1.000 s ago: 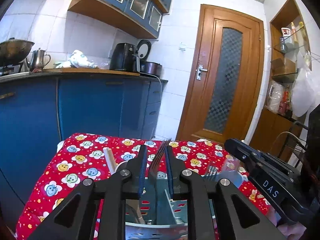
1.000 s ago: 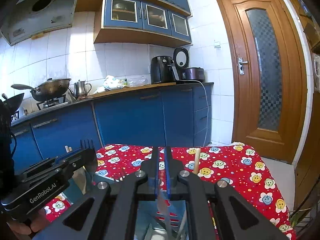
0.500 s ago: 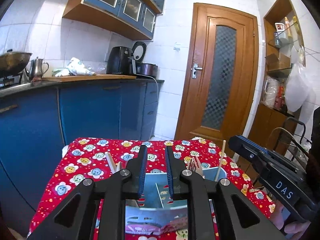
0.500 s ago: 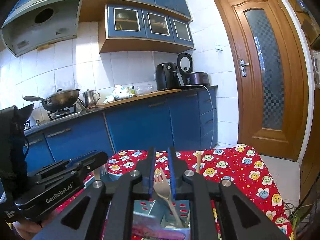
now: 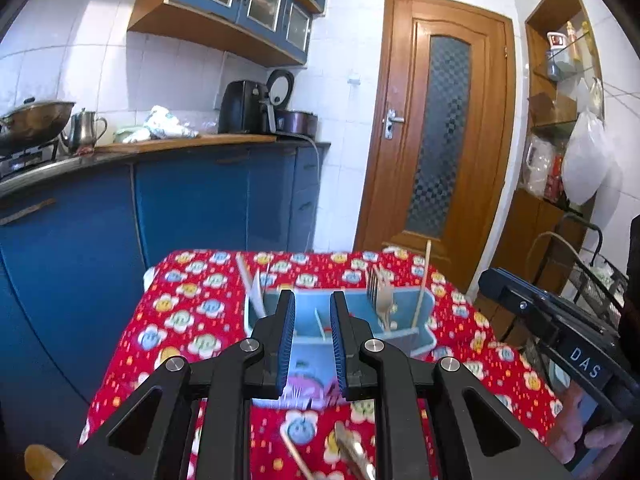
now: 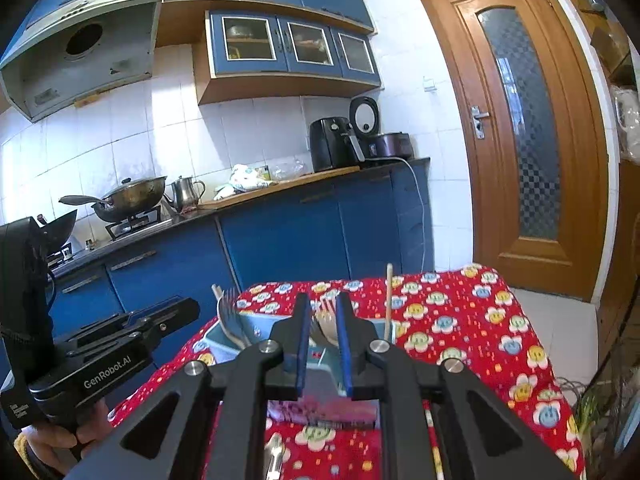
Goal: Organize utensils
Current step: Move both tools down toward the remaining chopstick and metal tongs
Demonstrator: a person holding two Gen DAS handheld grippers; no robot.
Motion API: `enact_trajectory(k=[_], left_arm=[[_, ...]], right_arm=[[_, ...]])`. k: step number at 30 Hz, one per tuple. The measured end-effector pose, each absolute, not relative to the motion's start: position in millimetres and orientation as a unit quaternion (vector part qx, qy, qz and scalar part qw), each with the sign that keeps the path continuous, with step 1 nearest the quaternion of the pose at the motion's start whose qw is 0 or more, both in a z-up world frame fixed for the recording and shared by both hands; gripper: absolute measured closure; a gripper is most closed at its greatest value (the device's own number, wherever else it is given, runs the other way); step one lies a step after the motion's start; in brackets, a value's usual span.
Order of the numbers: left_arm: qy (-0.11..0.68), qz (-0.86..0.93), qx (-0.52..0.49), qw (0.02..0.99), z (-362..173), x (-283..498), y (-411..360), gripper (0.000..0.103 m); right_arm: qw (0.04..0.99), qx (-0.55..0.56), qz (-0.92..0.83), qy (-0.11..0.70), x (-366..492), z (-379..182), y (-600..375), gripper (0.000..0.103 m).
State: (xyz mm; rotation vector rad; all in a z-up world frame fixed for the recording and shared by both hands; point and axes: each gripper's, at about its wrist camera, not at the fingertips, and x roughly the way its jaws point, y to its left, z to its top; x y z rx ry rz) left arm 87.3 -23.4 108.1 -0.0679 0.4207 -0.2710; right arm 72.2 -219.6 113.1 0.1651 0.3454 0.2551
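A light blue utensil holder with dividers stands on the red flowered tablecloth. It holds forks, a chopstick and pale sticks at its left. My left gripper is open and empty, above and short of the holder. My right gripper is open and empty too, over the holder; forks and a wooden chopstick stand in it. Loose utensils lie on the cloth near me, and a spoon shows below the right gripper.
Blue kitchen cabinets and a counter with a kettle, wok and air fryer stand behind the table. A wooden door is at the back right. A wire rack stands at the table's right.
Both grippers have let go of their forks into the holder and pulled back up and away. The holder now sits farther ahead in both views.
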Motion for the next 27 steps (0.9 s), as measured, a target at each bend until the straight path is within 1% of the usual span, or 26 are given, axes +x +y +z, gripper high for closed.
enact_trajectory(k=[3, 12, 20, 27], left_arm=[[0.224, -0.132, -0.036, 0.965, 100.9, 78.4, -21.0, 0.085], [0.285, -0.130, -0.031, 0.949, 75.7, 61.3, -18.6, 0.085], [0.349, -0.133, -0.012, 0.927, 46.4, 64.7, -27.9, 0.085], [0.387, -0.119, -0.006, 0.914, 23.8, 73.4, -32.5, 0.085]], right_arm=[[0.969, 0.082, 0.126, 0.195, 65.3, 107.5, -218.8, 0.083], [0.957, 0.079, 0.116, 0.255, 40.7, 79.7, -216.5, 0.083], [0.944, 0.088, 0.109, 0.298, 27.1, 60.4, -221.5, 0.083], [0.936, 0.100, 0.093, 0.325, 19.4, 41.1, -232.6, 0.083]])
